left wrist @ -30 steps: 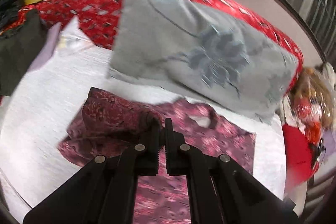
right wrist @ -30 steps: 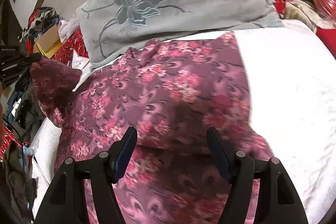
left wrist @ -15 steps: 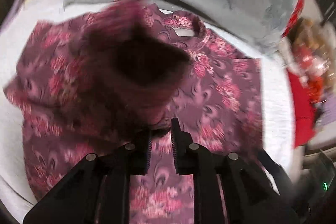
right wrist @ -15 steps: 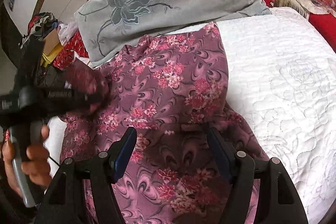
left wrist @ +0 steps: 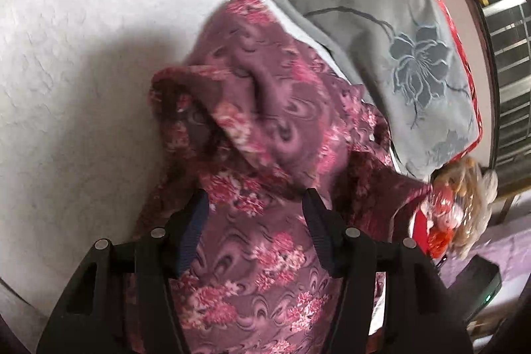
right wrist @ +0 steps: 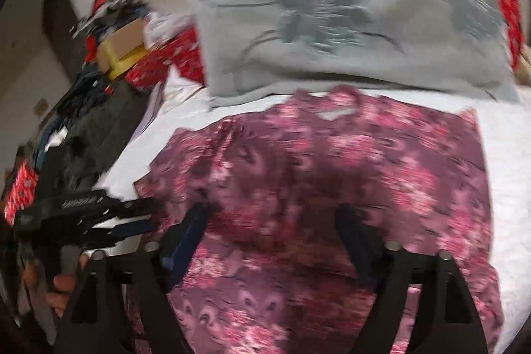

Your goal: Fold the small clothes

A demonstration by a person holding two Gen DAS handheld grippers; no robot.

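Observation:
A purple floral blouse (left wrist: 265, 128) lies on a white quilted bed (left wrist: 76, 62); it also shows in the right wrist view (right wrist: 332, 161). Its left sleeve is folded in over the body, with a rumpled fold near the top. My left gripper (left wrist: 255, 204) is open and empty just above the blouse's left part; it also appears at the blouse's left edge in the right wrist view (right wrist: 132, 218). My right gripper (right wrist: 272, 218) is open and empty over the blouse's lower middle. The right wrist view is blurred.
A grey flowered pillow (right wrist: 348, 32) lies behind the blouse's collar on a red patterned cover (right wrist: 159, 65). Dark clothes (right wrist: 89, 135) and a cardboard box (right wrist: 122, 42) are piled at the left. A plastic bag of items (left wrist: 464, 204) sits at the bed's right.
My left gripper carried the sleeve over the blouse body, then opened and let it go. My right gripper stayed open and shifted back; its view swung left.

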